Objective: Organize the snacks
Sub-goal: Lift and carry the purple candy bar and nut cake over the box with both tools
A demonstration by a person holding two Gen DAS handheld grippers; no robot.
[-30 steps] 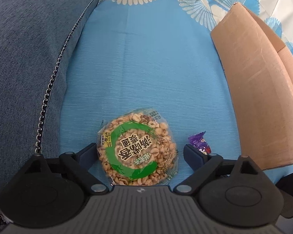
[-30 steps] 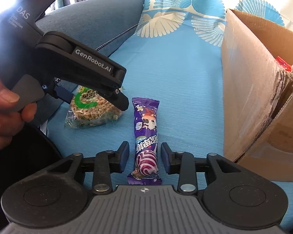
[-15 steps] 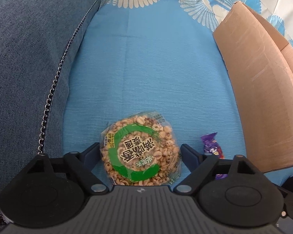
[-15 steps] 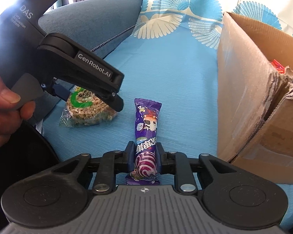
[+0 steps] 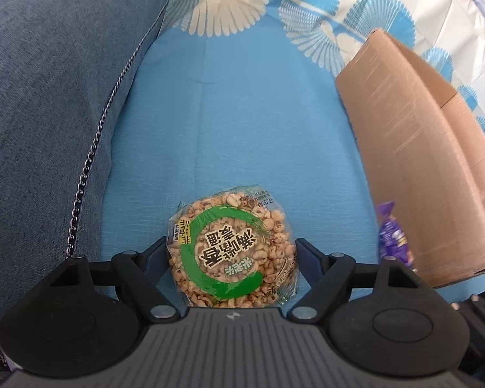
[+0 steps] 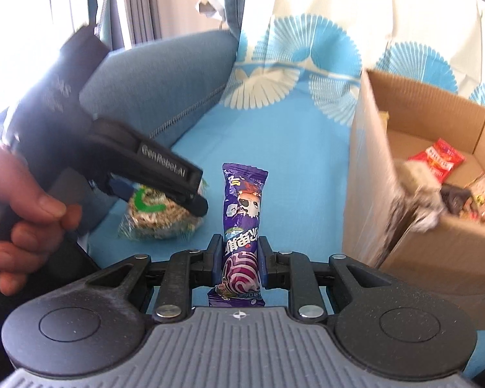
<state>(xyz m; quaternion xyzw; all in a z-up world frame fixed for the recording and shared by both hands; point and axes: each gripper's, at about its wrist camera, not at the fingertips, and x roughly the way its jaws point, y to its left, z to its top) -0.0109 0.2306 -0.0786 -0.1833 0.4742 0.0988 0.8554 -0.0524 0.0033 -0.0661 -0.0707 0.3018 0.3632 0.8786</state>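
Right claw (image 6: 240, 260) grips the purple foil candy wrapper (image 6: 242, 226), ready for the open brown cardboard box (image 6: 436, 226); left claw (image 5: 231, 252) pinches the round clear-wrapped puffed-grain cake (image 5: 231, 252) on blue bedsheet (image 5: 242, 113).

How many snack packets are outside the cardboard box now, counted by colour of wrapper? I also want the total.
Green-ringed clear wrapper: 1, the round puffed-grain cake, between the left gripper fingers.
Purple wrapper: 1, the purple candy packet, clamped in the right gripper.
Total: 2 outside the cardboard box.
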